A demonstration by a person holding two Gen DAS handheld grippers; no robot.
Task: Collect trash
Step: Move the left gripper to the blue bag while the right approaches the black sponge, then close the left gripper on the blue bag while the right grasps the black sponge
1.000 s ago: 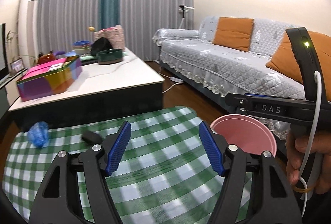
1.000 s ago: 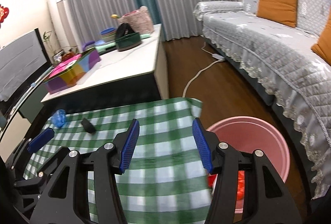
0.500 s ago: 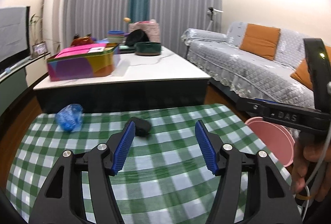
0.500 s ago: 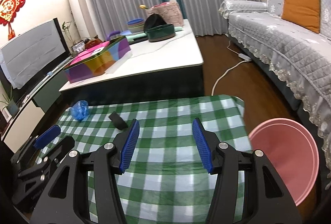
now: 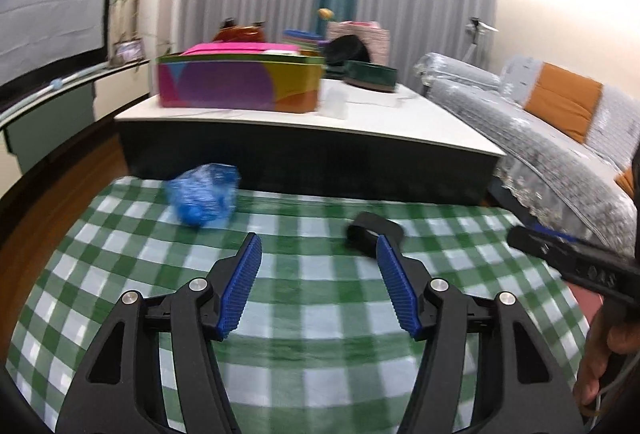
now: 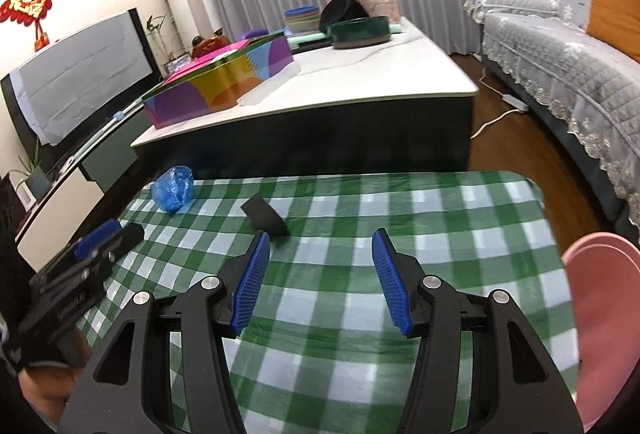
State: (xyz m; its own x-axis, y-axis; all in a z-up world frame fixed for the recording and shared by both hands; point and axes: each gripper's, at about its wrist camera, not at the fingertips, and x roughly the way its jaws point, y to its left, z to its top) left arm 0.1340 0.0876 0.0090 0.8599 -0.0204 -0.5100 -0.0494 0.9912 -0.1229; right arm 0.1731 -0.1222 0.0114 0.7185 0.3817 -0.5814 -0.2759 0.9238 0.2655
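Observation:
A crumpled blue plastic bag (image 5: pixel 202 199) (image 6: pixel 174 187) lies at the far left of the green checked cloth (image 5: pixel 320 318) (image 6: pixel 440 218). A small black piece (image 5: pixel 366 232) (image 6: pixel 266 218) lies further right on the cloth. My left gripper (image 5: pixel 318 246) hovers open over the cloth, its right fingertip just before the black piece and nothing between its pads. My right gripper (image 6: pixel 320 240) is also open and empty, the black piece just beyond its left fingertip. A pink bin (image 6: pixel 604 326) stands off the cloth's right edge.
Behind the cloth stands a low white-topped table (image 6: pixel 360 89) carrying a colourful box (image 5: pixel 240 81), a green bowl (image 6: pixel 360 29) and other items. A grey sofa (image 6: pixel 568 73) runs along the right, a TV (image 6: pixel 84 77) stands on the left, and a power cord (image 6: pixel 496 117) lies on the wooden floor.
Both grippers swung left and came lower over the cloth. The blue bag and black piece are now nearer; the pink bin slid to the right edge. The left jaws narrowed slightly.

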